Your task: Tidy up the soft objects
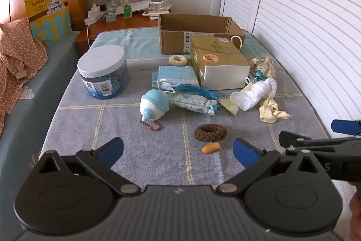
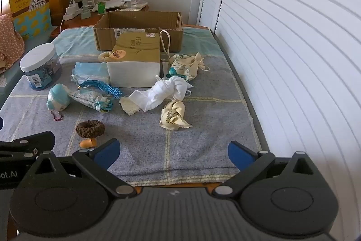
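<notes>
Soft objects are strewn mid-frame on the grey blanket (image 1: 158, 162). At left sits the blue-white plush toy (image 1: 154, 108), nose angled to lower left; beside it the floral pouch (image 1: 193, 103) lies with its long axis running left to right, dipping rightward. Right again, the white cloth (image 1: 256, 92) stretches from lower left to upper right. Low in frame, left gripper (image 1: 178, 151) gapes wide, holding nothing; right gripper (image 2: 173, 151) likewise spread, nothing between its fingers.
</notes>
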Motion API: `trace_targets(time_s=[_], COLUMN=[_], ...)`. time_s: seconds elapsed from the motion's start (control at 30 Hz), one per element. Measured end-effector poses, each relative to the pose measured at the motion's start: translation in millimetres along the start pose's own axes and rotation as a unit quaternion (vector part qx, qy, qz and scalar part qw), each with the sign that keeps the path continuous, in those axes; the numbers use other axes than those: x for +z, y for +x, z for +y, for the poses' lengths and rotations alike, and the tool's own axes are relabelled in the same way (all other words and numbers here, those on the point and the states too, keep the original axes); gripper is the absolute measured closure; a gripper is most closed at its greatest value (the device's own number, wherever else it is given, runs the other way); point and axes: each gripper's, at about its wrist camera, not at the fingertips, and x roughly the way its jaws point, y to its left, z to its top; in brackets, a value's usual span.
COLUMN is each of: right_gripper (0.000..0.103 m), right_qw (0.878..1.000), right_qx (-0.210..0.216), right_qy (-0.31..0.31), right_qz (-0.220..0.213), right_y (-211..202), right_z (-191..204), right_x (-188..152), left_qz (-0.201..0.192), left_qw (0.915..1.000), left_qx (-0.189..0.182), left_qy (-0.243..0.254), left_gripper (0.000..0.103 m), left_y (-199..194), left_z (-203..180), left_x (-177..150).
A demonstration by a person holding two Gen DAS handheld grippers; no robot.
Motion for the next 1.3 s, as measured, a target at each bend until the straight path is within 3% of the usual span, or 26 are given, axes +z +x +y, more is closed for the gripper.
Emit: trace_targets(time_s=[1.3], right_gripper=[0.0], right_qw=[1.0], right_qx=[-0.009], right_qy=[-0.001], right_qz=[0.003], right_y=[3.7], right_z=[-0.6], right_x=[1.8], left_qz=[0.003], left_qw=[1.0], left_qx=[-0.007], left_qy=[-0.001], left_gripper=[0.001], left_y=[5.4], left_z=[-2.7], left_x=[0.4])
